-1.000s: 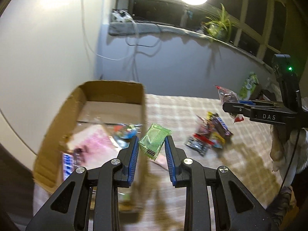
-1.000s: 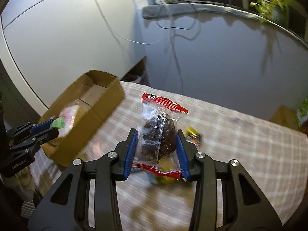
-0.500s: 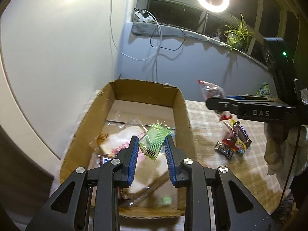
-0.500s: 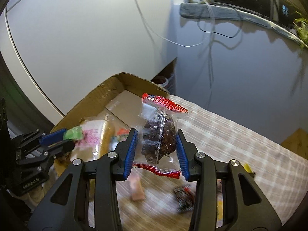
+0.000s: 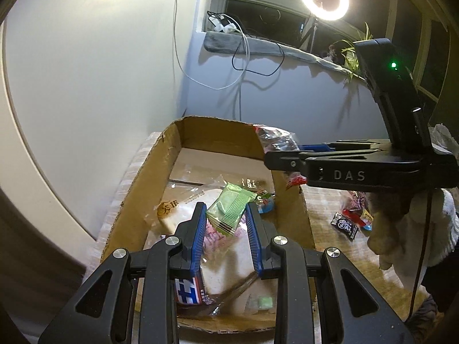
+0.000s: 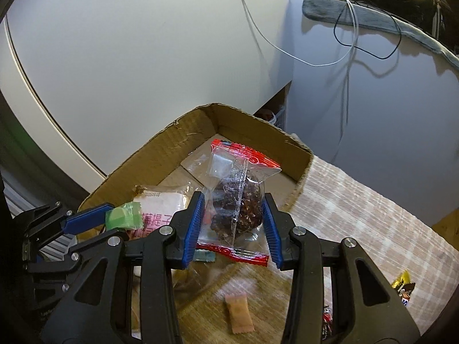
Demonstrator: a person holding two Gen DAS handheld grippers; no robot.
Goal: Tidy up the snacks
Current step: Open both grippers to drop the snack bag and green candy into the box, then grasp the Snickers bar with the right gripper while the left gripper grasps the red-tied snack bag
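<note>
My left gripper [image 5: 226, 215] is shut on a green snack packet [image 5: 229, 212] and holds it above the open cardboard box [image 5: 160, 166]. My right gripper [image 6: 233, 210] is shut on a clear red-edged packet with a dark round snack [image 6: 236, 200], held over the box's right wall [image 6: 298, 172]. The right gripper also shows in the left wrist view [image 5: 287, 157], and the left gripper in the right wrist view [image 6: 114, 218]. The box holds a pink-and-white bread packet [image 5: 195, 215] and a blue-and-white packet [image 5: 189, 289].
Several loose snacks [image 5: 350, 218] lie on the checked tablecloth [image 6: 358, 215] right of the box. A small orange packet [image 6: 238, 312] lies in front of the box. A white wall stands behind, with cables and a window ledge [image 5: 258, 46].
Both grippers have moved left toward the box with their packets. The left one now hangs over the box's inside; the right one has come up to the box's right wall.
</note>
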